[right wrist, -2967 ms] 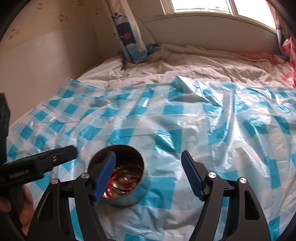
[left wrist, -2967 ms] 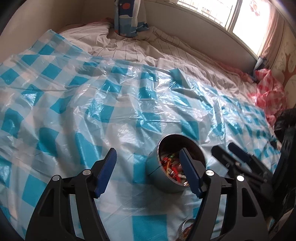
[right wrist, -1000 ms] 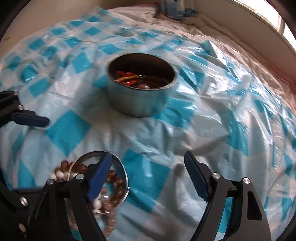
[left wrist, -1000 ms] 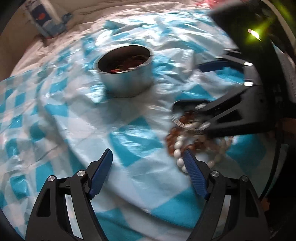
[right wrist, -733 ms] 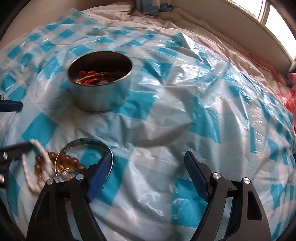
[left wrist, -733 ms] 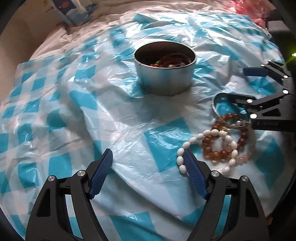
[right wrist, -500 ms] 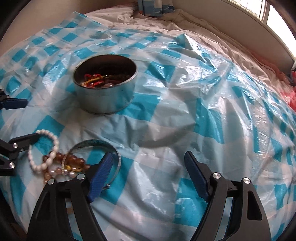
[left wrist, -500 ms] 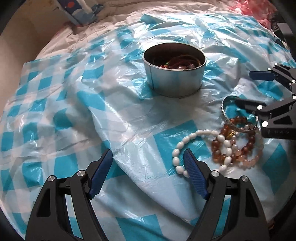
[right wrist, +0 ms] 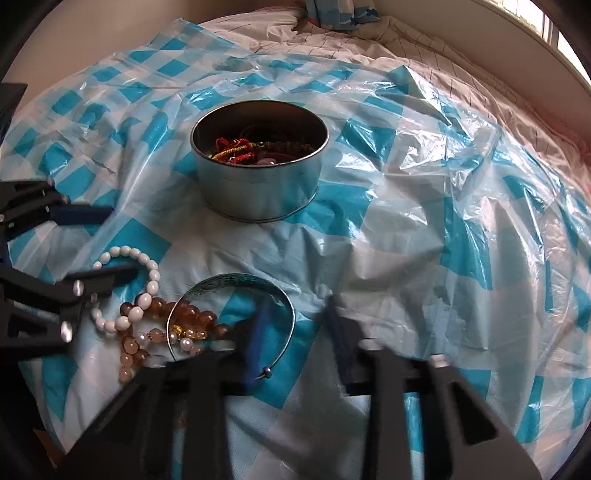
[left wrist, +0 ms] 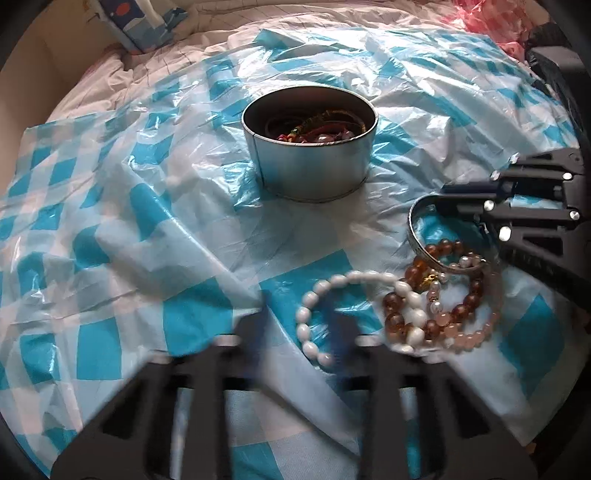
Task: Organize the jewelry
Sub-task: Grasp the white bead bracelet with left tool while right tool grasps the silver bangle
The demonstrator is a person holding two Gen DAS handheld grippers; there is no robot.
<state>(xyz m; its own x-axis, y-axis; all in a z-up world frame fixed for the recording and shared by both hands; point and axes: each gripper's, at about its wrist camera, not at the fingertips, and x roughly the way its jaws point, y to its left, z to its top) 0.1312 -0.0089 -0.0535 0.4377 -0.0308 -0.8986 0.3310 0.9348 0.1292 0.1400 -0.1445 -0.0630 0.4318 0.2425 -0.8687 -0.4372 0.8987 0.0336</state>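
A round metal tin (left wrist: pixel 310 147) holding red and dark cord jewelry sits on the blue-checked plastic sheet (left wrist: pixel 110 229); it also shows in the right wrist view (right wrist: pixel 258 166). In front of it lie a white bead bracelet (left wrist: pixel 314 306) (right wrist: pixel 147 266), amber bead bracelets (left wrist: pixel 436 291) (right wrist: pixel 192 317), a pink bead bracelet (left wrist: pixel 472 332) and a silver bangle (left wrist: pixel 424 236) (right wrist: pixel 258 288). My left gripper (left wrist: pixel 299 325) is blurred, narrowed around the white bracelet's near side. My right gripper (right wrist: pixel 295 325) is blurred, narrowed around the bangle's rim.
The sheet covers a bed with striped white bedding (left wrist: pixel 221 22). A blue patterned curtain (left wrist: pixel 136 22) hangs at the back. A pink checked bag (left wrist: pixel 495 22) lies at the far right. A window (right wrist: pixel 554 33) is at the upper right.
Both grippers have drawn their jaws closer together and are motion-blurred. The left has advanced over the white bracelet, the right over the bangle. The tin has not moved.
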